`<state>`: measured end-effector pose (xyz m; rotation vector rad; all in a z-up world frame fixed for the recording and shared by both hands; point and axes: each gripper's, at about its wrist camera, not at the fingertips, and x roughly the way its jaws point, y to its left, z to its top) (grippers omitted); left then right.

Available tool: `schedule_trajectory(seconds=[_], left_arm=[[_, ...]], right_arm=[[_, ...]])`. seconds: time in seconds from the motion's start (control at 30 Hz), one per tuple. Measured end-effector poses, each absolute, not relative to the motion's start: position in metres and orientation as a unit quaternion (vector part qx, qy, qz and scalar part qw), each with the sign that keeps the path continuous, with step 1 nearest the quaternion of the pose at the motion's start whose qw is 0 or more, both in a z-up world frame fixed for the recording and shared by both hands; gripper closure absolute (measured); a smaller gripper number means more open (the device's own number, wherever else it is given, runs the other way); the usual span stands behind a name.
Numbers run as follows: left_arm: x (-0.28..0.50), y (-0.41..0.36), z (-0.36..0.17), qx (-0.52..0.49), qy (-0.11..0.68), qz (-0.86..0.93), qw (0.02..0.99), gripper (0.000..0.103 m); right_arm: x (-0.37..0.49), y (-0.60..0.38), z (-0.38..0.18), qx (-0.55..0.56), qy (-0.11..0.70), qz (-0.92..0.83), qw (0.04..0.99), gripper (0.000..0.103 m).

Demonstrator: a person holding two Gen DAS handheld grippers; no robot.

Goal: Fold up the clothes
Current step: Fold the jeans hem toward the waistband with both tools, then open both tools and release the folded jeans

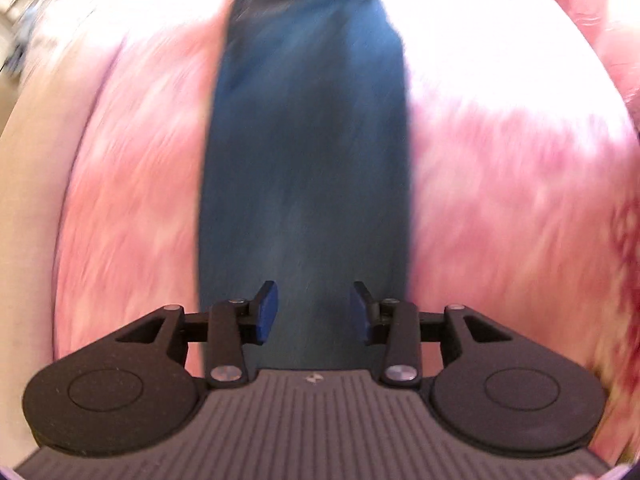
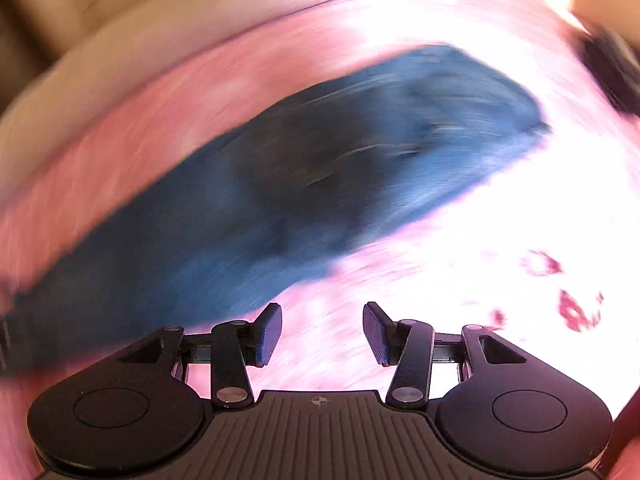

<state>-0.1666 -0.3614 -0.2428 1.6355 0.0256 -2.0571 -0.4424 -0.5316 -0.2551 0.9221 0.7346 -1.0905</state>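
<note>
Jaws of both the left gripper point(image 1: 314, 312) and right gripper point(image 2: 322, 334) stand released, gripping nothing, probably because the long, narrow blue cloth garment point(image 1: 304, 168) lies flat on the pink patterned bedcover point(image 1: 500, 200), awaiting another fold.

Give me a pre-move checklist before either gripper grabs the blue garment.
1. Left gripper open: ok, jaws apart, nothing between them.
2. Left gripper lined up with the garment: ok, blue cloth runs straight ahead between the jaws.
3. Right gripper open: ok, jaws apart and empty.
4. Right gripper lined up with the garment: not ok, only the pink cover lies ahead of the jaws; the cloth sits up and to the left.
5. Garment flat: cannot tell, both views are motion-blurred.
6. Which edge or hem to grab: cannot tell, blur hides seams.
</note>
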Motion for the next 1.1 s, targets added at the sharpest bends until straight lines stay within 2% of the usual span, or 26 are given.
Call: schedule_trajectory(seconds=[0.3, 0.47, 0.5, 0.53, 0.63, 0.77, 0.9, 0.97, 1.1], left_arm=[[-0.289, -0.408, -0.265, 0.605, 0.025, -0.758, 0.241, 0.067], [-0.31, -0.434, -0.289, 0.638, 0.048, -0.735, 0.224, 0.064], [-0.31, -0.435, -0.291, 0.642, 0.051, -0.733, 0.219, 0.064], [-0.311, -0.437, -0.293, 0.646, 0.055, -0.73, 0.215, 0.064], [-0.312, -0.443, -0.296, 0.652, 0.066, -0.726, 0.209, 0.064], [-0.314, -0.445, -0.297, 0.657, 0.061, -0.724, 0.2, 0.064], [-0.314, -0.435, -0.292, 0.656, 0.04, -0.725, 0.203, 0.065], [-0.314, -0.422, -0.284, 0.641, 0.015, -0.74, 0.205, 0.065], [-0.326, -0.388, -0.281, 0.606, -0.064, -0.766, 0.203, 0.063]], right_arm=[[-0.573, -0.644, -0.296, 0.546, 0.105, -0.554, 0.62, 0.041], [-0.603, -0.671, -0.334, 0.599, 0.041, -0.516, 0.611, 0.04], [-0.605, -0.672, -0.34, 0.611, 0.032, -0.502, 0.611, 0.046], [-0.607, -0.674, -0.344, 0.623, 0.028, -0.49, 0.608, 0.061], [-0.624, -0.693, -0.344, 0.649, 0.039, -0.47, 0.597, 0.078], [-0.633, -0.728, -0.335, 0.634, 0.066, -0.455, 0.622, 0.079], [-0.628, -0.721, -0.336, 0.63, 0.073, -0.473, 0.612, 0.074], [-0.629, -0.705, -0.331, 0.618, 0.071, -0.492, 0.609, 0.052], [-0.623, -0.657, -0.309, 0.577, 0.073, -0.531, 0.616, 0.048]])
